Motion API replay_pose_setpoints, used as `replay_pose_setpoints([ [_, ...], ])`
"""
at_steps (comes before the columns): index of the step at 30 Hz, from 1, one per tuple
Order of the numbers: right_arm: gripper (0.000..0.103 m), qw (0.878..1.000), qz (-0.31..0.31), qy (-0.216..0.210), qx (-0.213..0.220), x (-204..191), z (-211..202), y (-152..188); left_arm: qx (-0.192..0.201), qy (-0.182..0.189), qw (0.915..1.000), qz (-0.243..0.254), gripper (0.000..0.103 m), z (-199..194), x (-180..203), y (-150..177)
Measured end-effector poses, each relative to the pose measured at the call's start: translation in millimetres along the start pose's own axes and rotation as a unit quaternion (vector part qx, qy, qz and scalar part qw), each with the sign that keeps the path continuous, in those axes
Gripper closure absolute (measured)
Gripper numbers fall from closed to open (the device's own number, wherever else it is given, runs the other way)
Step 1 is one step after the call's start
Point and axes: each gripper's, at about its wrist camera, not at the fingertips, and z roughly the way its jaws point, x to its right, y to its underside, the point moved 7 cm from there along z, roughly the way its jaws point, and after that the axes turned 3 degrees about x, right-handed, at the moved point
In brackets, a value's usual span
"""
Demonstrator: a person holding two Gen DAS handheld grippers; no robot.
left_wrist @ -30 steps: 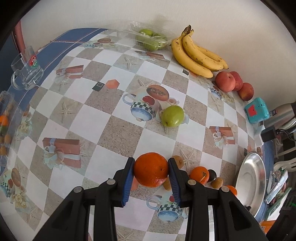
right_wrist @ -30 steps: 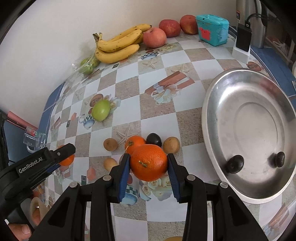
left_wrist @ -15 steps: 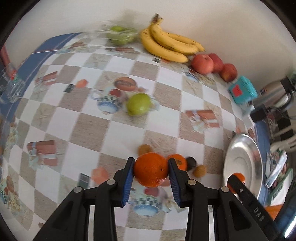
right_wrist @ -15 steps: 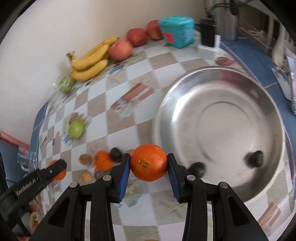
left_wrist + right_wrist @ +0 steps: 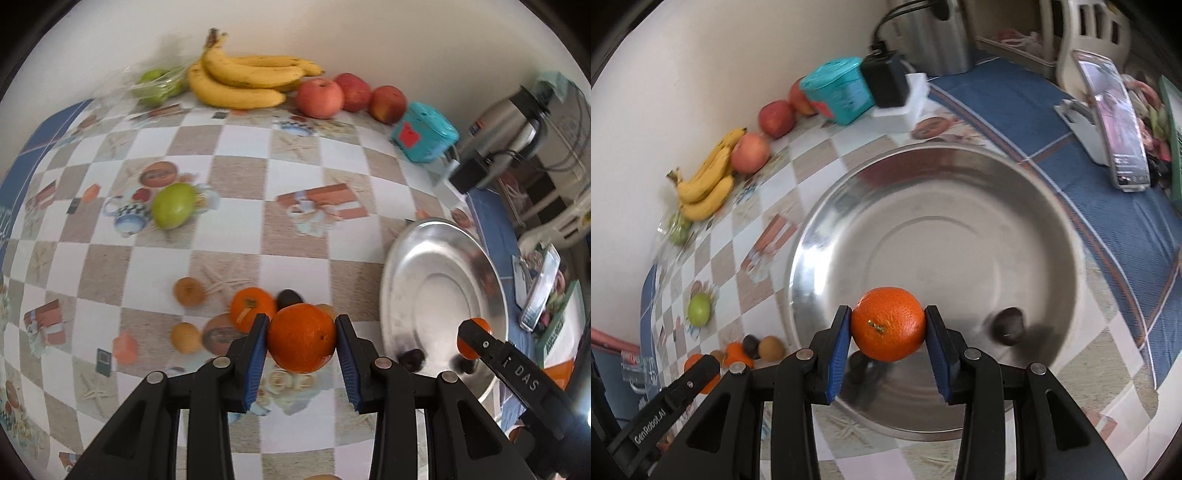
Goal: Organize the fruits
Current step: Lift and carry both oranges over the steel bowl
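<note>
We hold an orange in each gripper. The right gripper (image 5: pixel 888 330) has its jaws clamped on an orange (image 5: pixel 888 324), which hangs above the near part of the steel bowl (image 5: pixel 960 184). Inside that bowl a dark round fruit (image 5: pixel 1007 325) lies to the right of our orange, and another dark one sits partly hidden beneath the blue pads (image 5: pixel 838 343).

The left gripper (image 5: pixel 301 339) has its jaws clamped on a second orange (image 5: pixel 301 336), held over the checked desk (image 5: pixel 240 173) to the left of the bowl (image 5: pixel 439 266). Just beyond this orange we see a small cluster on the desk: a smaller orange (image 5: pixel 252 308), a dark fruit (image 5: pixel 289 298) touching it, and two brownish round fruits (image 5: pixel 189 291) further left; a third brownish one is mostly hidden behind our orange.

A green apple (image 5: pixel 173 205) lies well apart from the cluster, toward the far left. Along the wall run a bag of green fruit (image 5: pixel 157 83), a bunch of bananas (image 5: pixel 243 79), three red apples (image 5: pixel 319 98) and a teal box (image 5: pixel 424 133). From the right wrist view, a phone on a white stand (image 5: pixel 1108 122) sits on the blue cloth beyond the bowl.
</note>
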Motion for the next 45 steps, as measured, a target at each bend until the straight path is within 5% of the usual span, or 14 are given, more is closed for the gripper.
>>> replay_pose_setpoints([
  [17,0.062,0.999,-0.010,0.022,0.026,14.0,-3.7,-11.6,0.047,0.032,0.9925,0.108,0.064,21.1,84.5,8.4],
  [45,0.062,0.998,0.008,0.065,0.015,43.0,19.3,-18.1,0.042,0.016,0.9869,0.155,0.062,62.0,112.0,22.1],
])
